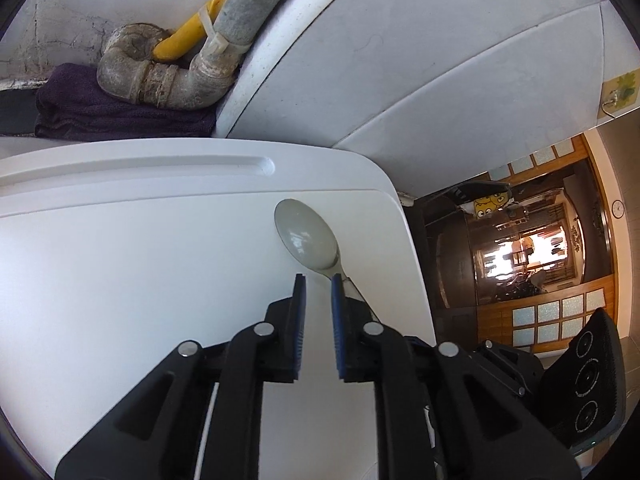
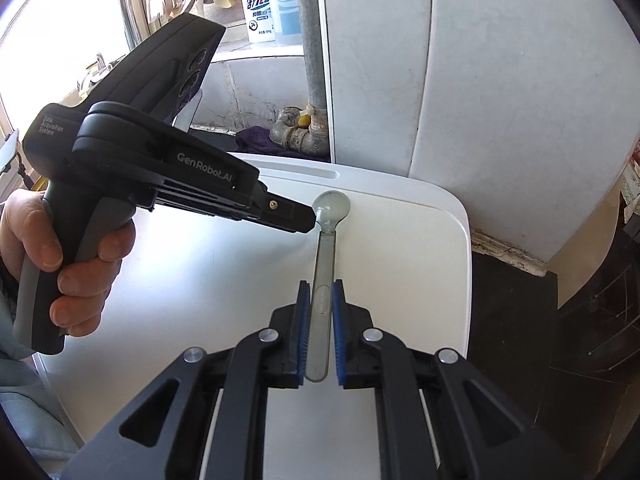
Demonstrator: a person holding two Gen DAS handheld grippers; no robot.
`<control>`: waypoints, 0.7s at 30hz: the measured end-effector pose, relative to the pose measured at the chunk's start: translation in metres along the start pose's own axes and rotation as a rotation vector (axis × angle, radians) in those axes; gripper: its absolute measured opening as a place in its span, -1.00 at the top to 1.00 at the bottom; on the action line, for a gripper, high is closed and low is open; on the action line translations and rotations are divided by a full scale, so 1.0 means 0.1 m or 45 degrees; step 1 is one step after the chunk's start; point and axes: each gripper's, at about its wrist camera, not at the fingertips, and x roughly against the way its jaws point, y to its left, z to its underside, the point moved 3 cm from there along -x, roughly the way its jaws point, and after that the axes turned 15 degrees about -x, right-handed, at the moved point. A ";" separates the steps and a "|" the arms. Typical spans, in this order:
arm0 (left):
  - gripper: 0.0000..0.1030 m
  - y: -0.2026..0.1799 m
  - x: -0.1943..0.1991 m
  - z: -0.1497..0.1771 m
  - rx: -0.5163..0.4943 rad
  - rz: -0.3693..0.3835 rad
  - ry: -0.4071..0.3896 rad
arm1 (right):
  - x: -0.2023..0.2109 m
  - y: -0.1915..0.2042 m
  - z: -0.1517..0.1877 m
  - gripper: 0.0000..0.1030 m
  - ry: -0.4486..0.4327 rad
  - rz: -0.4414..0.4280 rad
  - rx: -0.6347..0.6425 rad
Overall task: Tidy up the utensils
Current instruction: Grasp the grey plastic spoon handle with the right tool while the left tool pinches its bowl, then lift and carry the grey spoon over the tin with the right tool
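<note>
While lying over the white tray (image 2: 432,280), the translucent grey spoon (image 2: 323,280) has its handle clamped between the right gripper (image 2: 321,292) pads; the left gripper (image 1: 318,286), jaws narrowly parted and holding nothing, sits beside the spoon's neck.

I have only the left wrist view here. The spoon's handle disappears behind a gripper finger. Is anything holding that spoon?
Observer: Yes. The right wrist view shows the right gripper shut on the spoon, clamping its handle.
Operator: Where along the handle?
Observer: On the end half, away from the bowl. The handle's tip pokes back between the pads.
Operator: How does the left gripper look from outside?
Observer: The left hand holds the left gripper by its grip. Its tip sits right beside the spoon's neck.
</note>
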 end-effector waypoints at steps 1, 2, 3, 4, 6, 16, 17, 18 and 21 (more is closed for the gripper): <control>0.19 0.02 0.02 0.02 0.017 0.012 -0.008 | 0.01 0.01 0.00 0.78 -0.001 0.000 0.003; 0.16 0.03 0.05 0.04 0.028 0.032 -0.026 | 0.01 0.03 0.01 0.78 0.002 -0.004 0.006; 0.14 0.05 0.06 0.04 0.035 0.040 -0.030 | 0.01 0.04 0.02 0.78 0.003 -0.006 0.009; 0.14 0.06 0.07 0.05 0.038 0.043 -0.026 | 0.01 0.05 0.03 0.78 0.004 -0.009 0.011; 0.13 0.07 0.05 0.06 0.037 0.050 -0.014 | 0.02 0.07 0.03 0.78 0.003 -0.020 0.011; 0.51 -0.10 -0.10 0.07 0.058 0.181 0.013 | 0.04 0.15 0.04 0.77 0.000 -0.055 0.003; 0.66 -0.09 -0.11 0.06 0.059 0.181 0.013 | 0.04 0.14 0.04 0.77 0.000 -0.057 -0.003; 0.67 -0.10 -0.11 0.07 0.073 0.197 0.007 | 0.04 0.13 0.04 0.77 0.003 -0.063 -0.011; 0.83 -0.19 -0.07 0.08 0.053 0.208 -0.013 | 0.04 0.14 0.04 0.84 0.010 -0.076 -0.019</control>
